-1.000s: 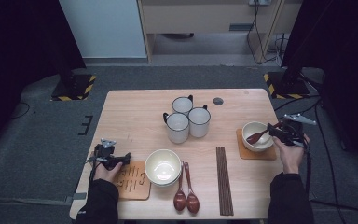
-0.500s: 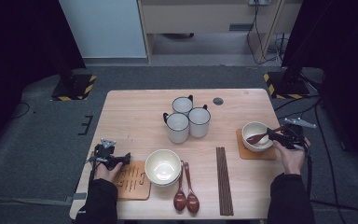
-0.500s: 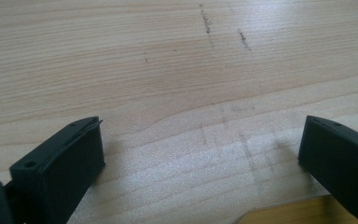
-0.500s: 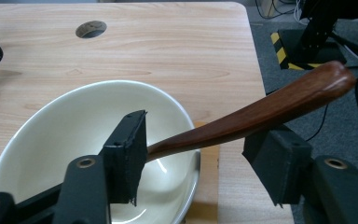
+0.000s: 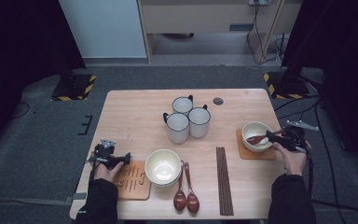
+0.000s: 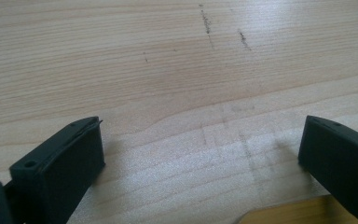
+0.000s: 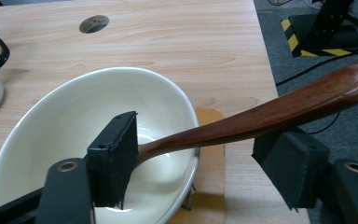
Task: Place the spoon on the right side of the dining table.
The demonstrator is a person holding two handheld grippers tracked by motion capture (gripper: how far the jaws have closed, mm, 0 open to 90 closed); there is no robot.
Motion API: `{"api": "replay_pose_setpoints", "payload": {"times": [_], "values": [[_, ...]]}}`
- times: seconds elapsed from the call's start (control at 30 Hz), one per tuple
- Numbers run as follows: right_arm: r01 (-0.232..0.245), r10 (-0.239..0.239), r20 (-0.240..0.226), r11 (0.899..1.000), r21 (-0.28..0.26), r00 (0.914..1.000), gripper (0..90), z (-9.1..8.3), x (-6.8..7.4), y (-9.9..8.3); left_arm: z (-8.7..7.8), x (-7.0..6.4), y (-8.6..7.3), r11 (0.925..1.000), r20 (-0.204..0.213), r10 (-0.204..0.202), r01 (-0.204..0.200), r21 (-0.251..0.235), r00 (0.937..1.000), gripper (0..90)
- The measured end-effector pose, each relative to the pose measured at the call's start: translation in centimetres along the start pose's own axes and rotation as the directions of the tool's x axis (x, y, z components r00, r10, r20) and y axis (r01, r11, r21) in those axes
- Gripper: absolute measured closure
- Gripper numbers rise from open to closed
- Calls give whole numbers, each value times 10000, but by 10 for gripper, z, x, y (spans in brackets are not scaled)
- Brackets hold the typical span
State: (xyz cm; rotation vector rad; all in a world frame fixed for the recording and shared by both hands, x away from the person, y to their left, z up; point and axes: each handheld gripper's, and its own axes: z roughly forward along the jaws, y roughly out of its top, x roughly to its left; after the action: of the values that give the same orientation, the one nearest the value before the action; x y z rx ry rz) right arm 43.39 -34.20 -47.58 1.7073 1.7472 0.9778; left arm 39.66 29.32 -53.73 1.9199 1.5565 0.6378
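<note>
Right gripper (image 7: pixel 196 172) released, jaws astride the dark wooden spoon (image 7: pixel 261 116) in the cream ceramic bowl (image 7: pixel 74 140), table's right edge. Light, stiff, glossy-slippery; grip mid-handle. Left gripper (image 6: pixel 200 158) open, empty.

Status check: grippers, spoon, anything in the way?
Left gripper open, idle by the trivet. Right gripper open around the spoon, whose head lies in the bowl. Nothing in the way.

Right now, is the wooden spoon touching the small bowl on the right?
Touching. In the right gripper view the wooden spoon lies in the small bowl, its handle resting across the rim.
</note>
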Motion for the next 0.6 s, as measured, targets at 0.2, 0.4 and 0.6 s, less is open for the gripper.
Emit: {"api": "replay_pose_setpoints", "payload": {"times": [0.2,0.4,0.6], "values": [[-92,91,42,9999,107,9999,246,0,-1,0,0,0,0,10000,0,-1,1,-1,10000,0],[-206,209,-94,9994,264,9997,213,0,0,-1,0,0,0,10000,0,1,-1,0,10000,0],[-338,347,-233,9987,383,9991,185,-3,1,-2,0,0,0,10000,0,-1,1,1,10000,0]]}}
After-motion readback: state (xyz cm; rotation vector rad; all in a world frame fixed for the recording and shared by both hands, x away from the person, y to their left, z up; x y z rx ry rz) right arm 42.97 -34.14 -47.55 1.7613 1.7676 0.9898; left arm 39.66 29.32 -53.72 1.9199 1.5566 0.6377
